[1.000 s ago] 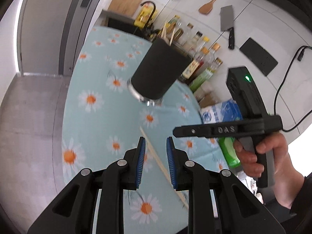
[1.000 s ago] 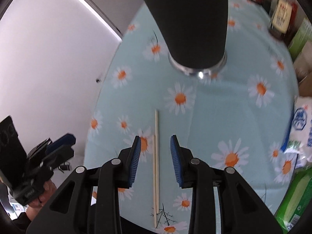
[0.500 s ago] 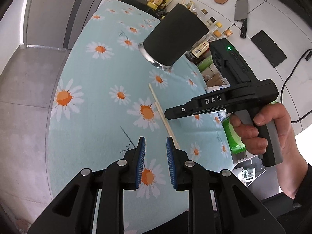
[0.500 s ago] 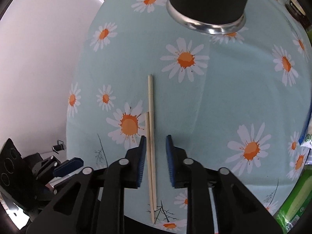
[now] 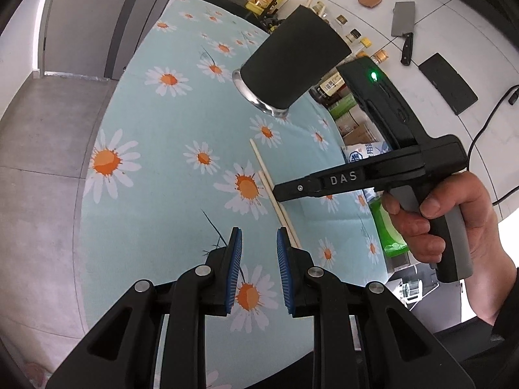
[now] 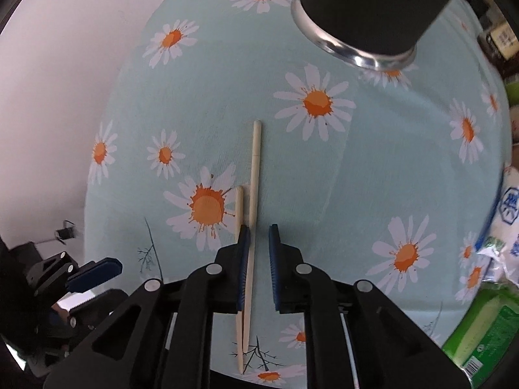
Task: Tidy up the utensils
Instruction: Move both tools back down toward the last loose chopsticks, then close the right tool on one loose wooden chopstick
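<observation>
- On the daisy-cloth surface (image 6: 373, 168), two chopsticks (image 6: 254, 175) are lying side by side, near the black holder (image 6: 373, 3).
- We are holding the right gripper (image 6: 259, 256) with jaws apart around the longer chopstick.
- We are keeping the left gripper (image 5: 256, 269) jaws apart, gripping nothing.

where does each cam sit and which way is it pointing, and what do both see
Left wrist: sits on the left hand-held gripper, looking down and across the daisy tablecloth toward the black utensil holder; shows its own fingers plus the right hand.
Right wrist: sits on the right hand-held gripper, looking down at the chopsticks; the left one shows at lower left.
Shared: chopsticks, holder, tablecloth.
</observation>
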A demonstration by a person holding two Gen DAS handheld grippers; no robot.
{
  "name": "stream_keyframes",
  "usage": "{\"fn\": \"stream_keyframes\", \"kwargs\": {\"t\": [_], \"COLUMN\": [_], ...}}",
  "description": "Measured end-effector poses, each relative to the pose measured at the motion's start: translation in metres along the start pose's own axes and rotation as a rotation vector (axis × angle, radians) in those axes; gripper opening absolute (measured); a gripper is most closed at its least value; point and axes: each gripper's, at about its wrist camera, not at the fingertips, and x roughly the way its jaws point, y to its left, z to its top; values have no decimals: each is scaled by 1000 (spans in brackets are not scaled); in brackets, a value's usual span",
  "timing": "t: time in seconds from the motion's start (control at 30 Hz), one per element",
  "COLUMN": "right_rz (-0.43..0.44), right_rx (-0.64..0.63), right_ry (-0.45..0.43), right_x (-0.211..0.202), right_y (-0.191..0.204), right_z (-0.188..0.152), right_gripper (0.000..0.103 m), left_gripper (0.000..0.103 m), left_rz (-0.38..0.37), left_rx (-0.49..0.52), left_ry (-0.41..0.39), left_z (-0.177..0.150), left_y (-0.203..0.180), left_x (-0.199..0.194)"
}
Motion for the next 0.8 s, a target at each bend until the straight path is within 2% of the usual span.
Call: {"fn": "stream_keyframes", "kwargs": {"t": [0.1, 0.23, 0.5, 0.8], "right_rz": [-28, -74, 3, 149], "right_rx": [14, 4, 35, 39], "right_ry": [6, 5, -2, -79], "right_x": [0, -2, -8, -44], "right_y": [8, 20, 1, -46], "right_z": [3, 4, 4, -12], "right_gripper": [13, 6, 5, 5], "left_gripper": [21, 21, 21, 21], "left_rz": [-13, -21, 10, 113], "left_rx": [-7, 9, -5, 2], "left_ry": [11, 21, 28, 64], "left_z": [1, 3, 4, 11], "left_y": [-1, -6, -9, -41], "left_x": [2, 4, 11, 27]}}
